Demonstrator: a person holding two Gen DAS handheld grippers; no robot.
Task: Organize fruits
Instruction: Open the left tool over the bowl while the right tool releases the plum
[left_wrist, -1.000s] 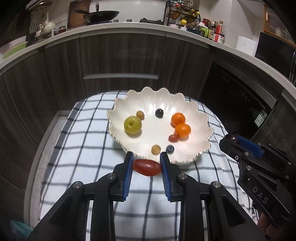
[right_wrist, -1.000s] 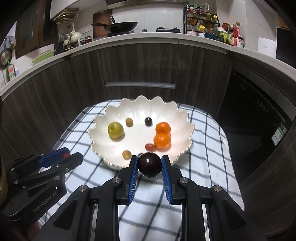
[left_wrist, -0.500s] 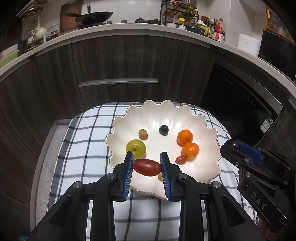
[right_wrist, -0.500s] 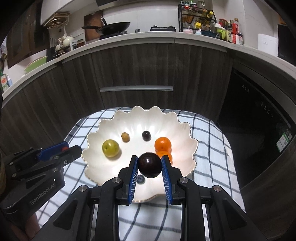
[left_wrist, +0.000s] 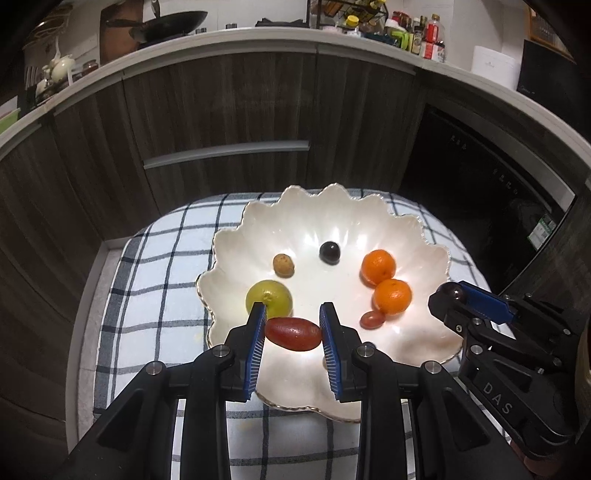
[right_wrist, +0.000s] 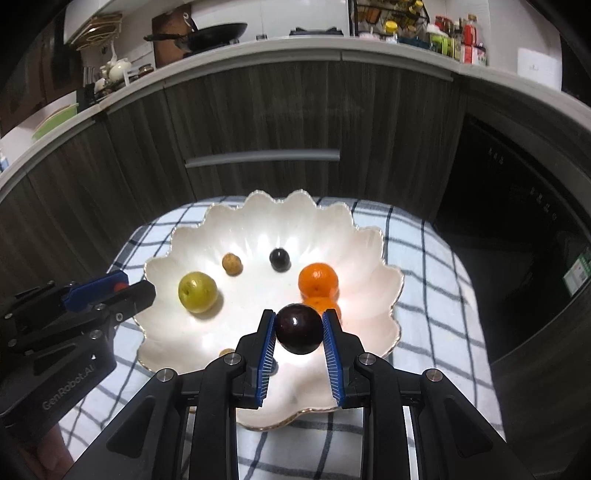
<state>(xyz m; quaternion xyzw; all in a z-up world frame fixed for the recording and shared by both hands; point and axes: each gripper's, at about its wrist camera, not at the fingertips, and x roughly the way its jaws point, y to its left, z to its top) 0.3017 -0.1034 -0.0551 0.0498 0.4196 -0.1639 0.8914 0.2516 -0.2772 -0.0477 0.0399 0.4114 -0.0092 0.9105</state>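
the fruits are being gathered in a white scalloped bowl (left_wrist: 424, 236) that is sitting on a checked cloth (left_wrist: 166, 266). an oblong red grape tomato (left_wrist: 293, 333) is being gripped end to end between the blue pads of the left gripper (left_wrist: 293, 338), which is being held over the near left part of the bowl, just in front of a green round fruit (left_wrist: 269, 299). a dark purple plum (right_wrist: 299, 328) is being clamped between the pads of the right gripper (right_wrist: 299, 334), which is being held over the near middle of the bowl. inside the bowl, a small brown fruit (left_wrist: 283, 265) and a dark grape (left_wrist: 329, 252) are lying apart toward the far side, and two oranges (left_wrist: 386, 282) are lying touching each other on the right, with a small red tomato (left_wrist: 372, 319) just beside the nearer one. another small fruit is being mostly hidden behind the fingers in both views. behind the cloth, dark wood cabinets (right_wrist: 258, 122) are being topped by a pale counter (right_wrist: 295, 48), on which a black wok (right_wrist: 214, 31) and a rack of bottles (right_wrist: 436, 35) are standing.
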